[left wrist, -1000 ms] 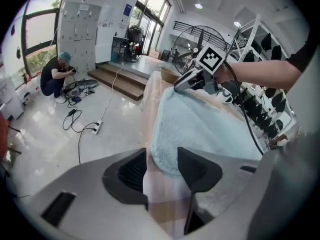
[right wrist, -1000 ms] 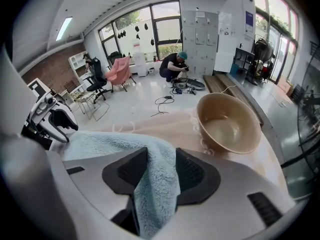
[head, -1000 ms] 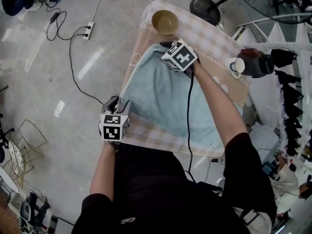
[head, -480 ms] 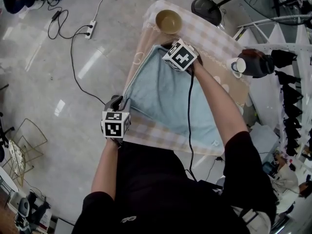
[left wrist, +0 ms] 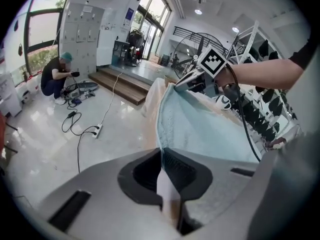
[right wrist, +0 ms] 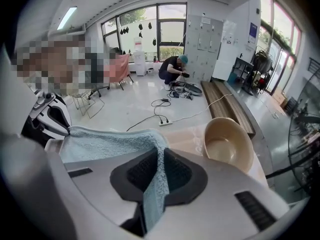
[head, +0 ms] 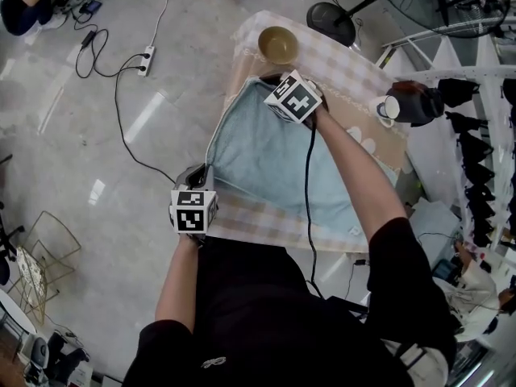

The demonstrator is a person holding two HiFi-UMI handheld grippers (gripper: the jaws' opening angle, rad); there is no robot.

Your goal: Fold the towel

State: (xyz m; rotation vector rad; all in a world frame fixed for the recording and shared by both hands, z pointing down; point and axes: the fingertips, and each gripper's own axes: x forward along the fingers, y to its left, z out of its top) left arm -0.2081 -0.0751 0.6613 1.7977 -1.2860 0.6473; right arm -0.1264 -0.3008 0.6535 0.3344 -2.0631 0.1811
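Observation:
A light blue towel [head: 270,164] lies spread on the checked tablecloth [head: 355,71]. My left gripper [head: 199,182] is at the towel's near left corner, its jaws closing with the corner [left wrist: 165,134] pinched between the pads. My right gripper [head: 272,85] is at the far left corner, jaws closing too, with a fold of towel [right wrist: 156,159] pressed between them. The towel's left edge [left wrist: 167,111] runs taut and slightly raised from one gripper to the other. In the left gripper view, the right gripper [left wrist: 182,83] shows at the far end of that edge.
A tan bowl [head: 276,44] stands just beyond the towel's far corner. A white mug [head: 393,107] and a dark kettle [head: 419,103] sit at the table's right edge. A fan base [head: 330,13], a power strip [head: 146,55] and cables lie on the floor.
Both grippers have closed on the towel's two left corners, and that edge has lifted a little off the table.

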